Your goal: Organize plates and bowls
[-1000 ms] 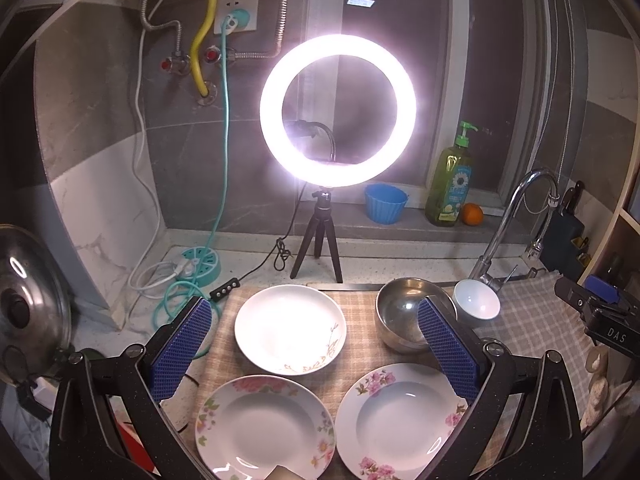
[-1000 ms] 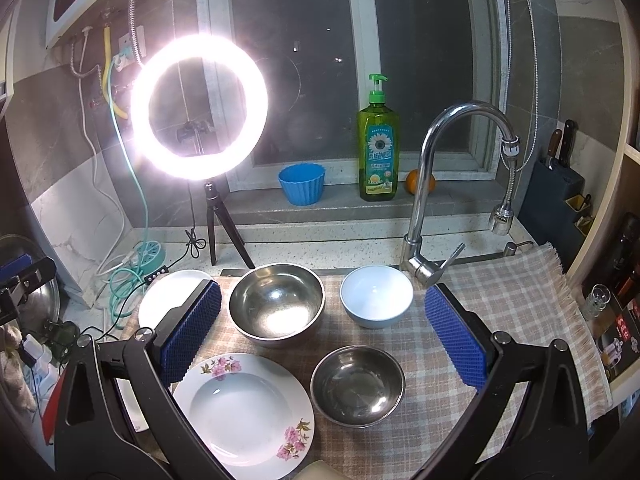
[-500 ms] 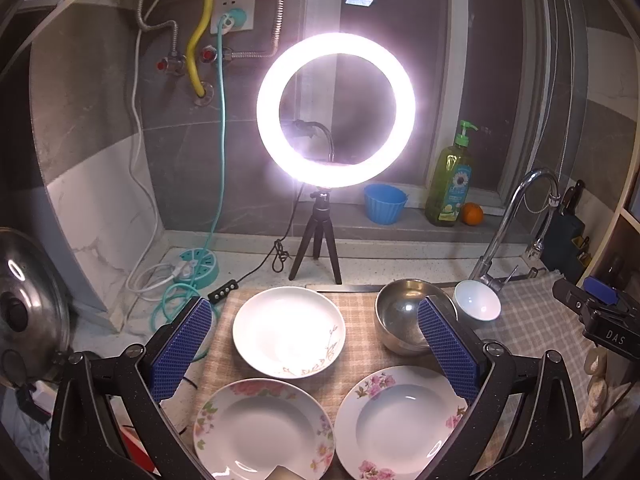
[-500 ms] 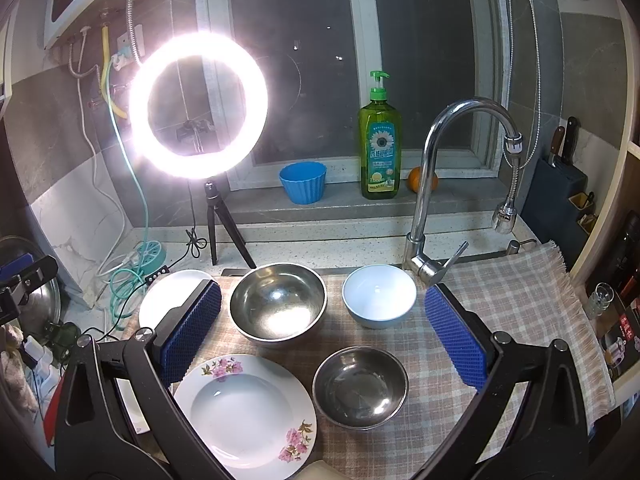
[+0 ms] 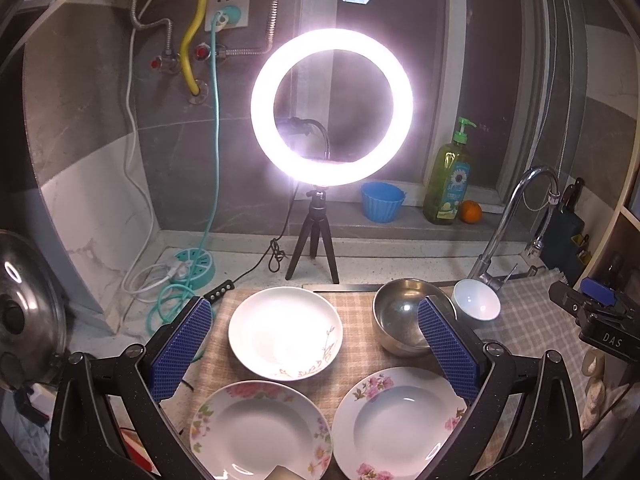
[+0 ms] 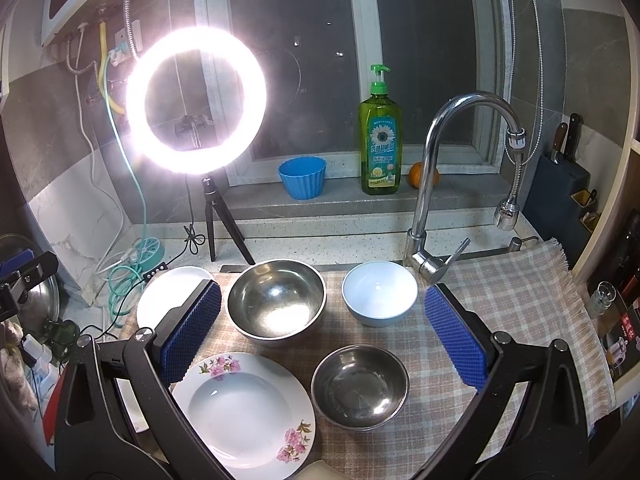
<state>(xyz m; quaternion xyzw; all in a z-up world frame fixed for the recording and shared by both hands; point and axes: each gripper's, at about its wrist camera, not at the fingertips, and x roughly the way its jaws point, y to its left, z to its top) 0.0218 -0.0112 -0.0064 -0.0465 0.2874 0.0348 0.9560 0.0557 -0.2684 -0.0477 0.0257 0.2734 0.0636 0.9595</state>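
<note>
Plates (image 5: 285, 332) lay ahead between the left gripper's (image 5: 316, 348) spread fingers; bowls (image 6: 360, 386) sat between the right gripper's (image 6: 320, 338) spread fingers.

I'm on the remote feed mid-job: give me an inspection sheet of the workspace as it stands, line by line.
Surface: checked cloth over the counter, dishes on it.
Job's things: three plates, namely plain white plate, left floral plate, right floral plate; large steel bowl, small steel bowl, white bowl. None stacked.
Clutter: blue cup, soap bottle and orange on the sill.
Grippers: left gripper and right gripper both open, holding nothing, above the dishes.
Cables: teal hose and white cord coiled at back left.
Surroundings: ring light on tripod, faucet, knife block.
</note>
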